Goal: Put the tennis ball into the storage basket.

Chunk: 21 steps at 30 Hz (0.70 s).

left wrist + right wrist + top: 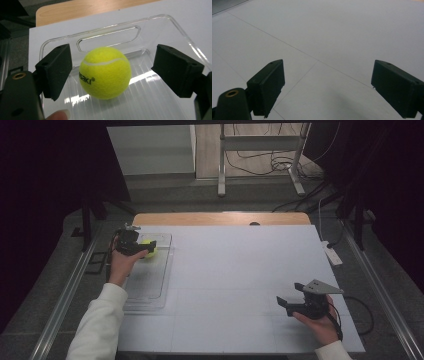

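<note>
High view: your white table top (240, 285) takes up most of the frame, with a bare strip of wood (220, 218) along its far edge at 12 o'clock. At about 9 o'clock on it lies the clear plastic tray (150, 290), long side running away from you, near the table's left edge. Your left gripper (148, 247) is over the far end of that tray, and your right gripper (286, 303) sits low at about 4 o'clock, well apart from the tray, above bare table.

In the left gripper view, the tray (155, 27) shows a slotted handle cut in its far wall and a ribbed floor. The yellow-green tennis ball (105, 73) rests on that floor, just in front of the handle slot. Your left gripper (112, 75) has its jaws spread to either side of the ball: the jaw at 9 o'clock stands just beside the felt, the jaw at 3 o'clock is clearly apart from it, so you are not gripping the ball. A fingertip (58, 115) shows at 6 o'clock.

In the right gripper view, your right gripper (327, 90) has its jaws wide apart with nothing between them, over the white table top (332, 32) and its thin seam lines.
</note>
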Tool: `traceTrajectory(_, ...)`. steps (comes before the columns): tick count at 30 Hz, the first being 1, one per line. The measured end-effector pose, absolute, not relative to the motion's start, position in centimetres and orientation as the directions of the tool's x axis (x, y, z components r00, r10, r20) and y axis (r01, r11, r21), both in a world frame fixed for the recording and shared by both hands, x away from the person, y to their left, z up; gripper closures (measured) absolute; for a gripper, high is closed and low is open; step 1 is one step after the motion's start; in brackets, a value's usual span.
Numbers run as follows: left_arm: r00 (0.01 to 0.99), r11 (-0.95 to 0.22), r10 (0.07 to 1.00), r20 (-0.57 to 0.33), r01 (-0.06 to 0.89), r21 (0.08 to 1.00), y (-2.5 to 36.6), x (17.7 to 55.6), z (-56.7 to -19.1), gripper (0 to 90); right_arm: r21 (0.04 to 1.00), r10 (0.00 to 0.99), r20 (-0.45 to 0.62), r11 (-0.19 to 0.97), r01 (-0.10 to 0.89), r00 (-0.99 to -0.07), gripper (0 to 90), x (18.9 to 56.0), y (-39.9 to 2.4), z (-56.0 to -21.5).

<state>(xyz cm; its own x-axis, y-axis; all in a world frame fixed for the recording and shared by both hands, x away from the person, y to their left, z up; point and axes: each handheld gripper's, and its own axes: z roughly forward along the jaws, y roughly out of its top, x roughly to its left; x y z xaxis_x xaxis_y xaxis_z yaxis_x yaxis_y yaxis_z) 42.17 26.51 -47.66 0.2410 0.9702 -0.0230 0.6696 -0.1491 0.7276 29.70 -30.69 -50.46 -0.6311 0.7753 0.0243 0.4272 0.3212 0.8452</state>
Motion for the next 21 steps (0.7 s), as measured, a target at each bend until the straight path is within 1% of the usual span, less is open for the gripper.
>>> traceTrajectory(8,0.279,-0.158,0.96,-0.033,0.631,0.76,25.9,40.8,-46.9,17.1,0.846,0.775,0.039,0.31,0.433,-0.631,12.1,29.9,-30.8,-50.5)
traceTrajectory(14,0.332,-0.141,0.94,-0.081,0.594,0.792,25.7,39.8,-46.4,17.0,0.846,0.773,0.039,0.312,0.433,-0.633,12.2,30.2,-30.8,-50.7)
traceTrajectory(21,0.381,-0.157,0.921,-0.082,0.556,0.816,25.0,38.5,-45.8,16.9,0.845,0.775,0.04,0.31,0.435,-0.631,12.2,30.0,-30.9,-50.6)
